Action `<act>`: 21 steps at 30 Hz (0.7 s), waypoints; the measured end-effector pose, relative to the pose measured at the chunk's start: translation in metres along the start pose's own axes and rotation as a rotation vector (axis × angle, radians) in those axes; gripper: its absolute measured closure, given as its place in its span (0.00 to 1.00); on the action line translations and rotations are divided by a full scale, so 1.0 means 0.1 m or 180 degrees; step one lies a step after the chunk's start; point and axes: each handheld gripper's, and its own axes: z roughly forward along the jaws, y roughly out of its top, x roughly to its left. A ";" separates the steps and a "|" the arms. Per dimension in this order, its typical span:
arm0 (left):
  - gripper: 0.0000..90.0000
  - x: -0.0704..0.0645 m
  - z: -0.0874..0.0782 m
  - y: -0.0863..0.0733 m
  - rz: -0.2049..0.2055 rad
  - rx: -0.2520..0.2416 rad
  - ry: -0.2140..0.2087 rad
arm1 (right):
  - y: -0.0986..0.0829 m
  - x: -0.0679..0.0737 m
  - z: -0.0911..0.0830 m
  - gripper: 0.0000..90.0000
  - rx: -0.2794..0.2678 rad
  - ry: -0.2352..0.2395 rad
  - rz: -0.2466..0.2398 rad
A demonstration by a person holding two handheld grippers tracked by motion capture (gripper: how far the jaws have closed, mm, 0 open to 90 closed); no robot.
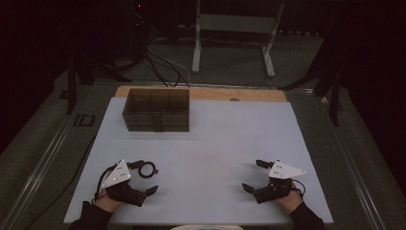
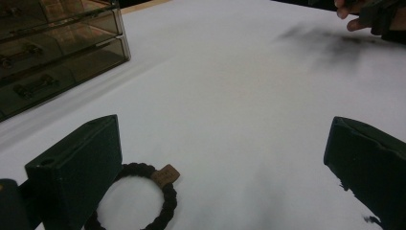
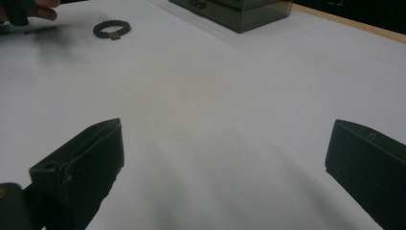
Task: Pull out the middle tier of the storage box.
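Note:
A dark braided bracelet (image 1: 148,169) with a small tan tag lies flat on the white table, just beyond my left gripper (image 1: 146,176). That gripper stands open, and its far jaw partly covers the bracelet (image 2: 165,191) in the left gripper view. The bracelet (image 3: 111,29) also lies far off in the right gripper view. My right gripper (image 1: 253,175) rests near the front right of the table, open, with only bare table between its jaws. A smoky clear drawer box (image 1: 157,110) sits at the back left.
The white table top (image 1: 215,143) has a wooden strip along its far edge. Beyond it are floor cables and a white table frame. The drawer box (image 2: 48,52) holds small items in its drawers.

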 end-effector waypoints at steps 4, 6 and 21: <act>0.01 0.02 -0.01 0.00 -0.0034 -0.0021 0.0017 | -0.01 -0.03 -0.01 0.00 -0.0019 -0.0006 0.0047; 0.01 0.02 0.00 0.02 -0.0032 -0.0026 0.0023 | -0.03 -0.04 -0.01 0.00 -0.0022 0.0018 0.0058; 0.01 -0.01 0.01 0.00 0.0049 0.0012 -0.0115 | -0.02 0.02 0.00 0.00 0.0064 0.0151 -0.0029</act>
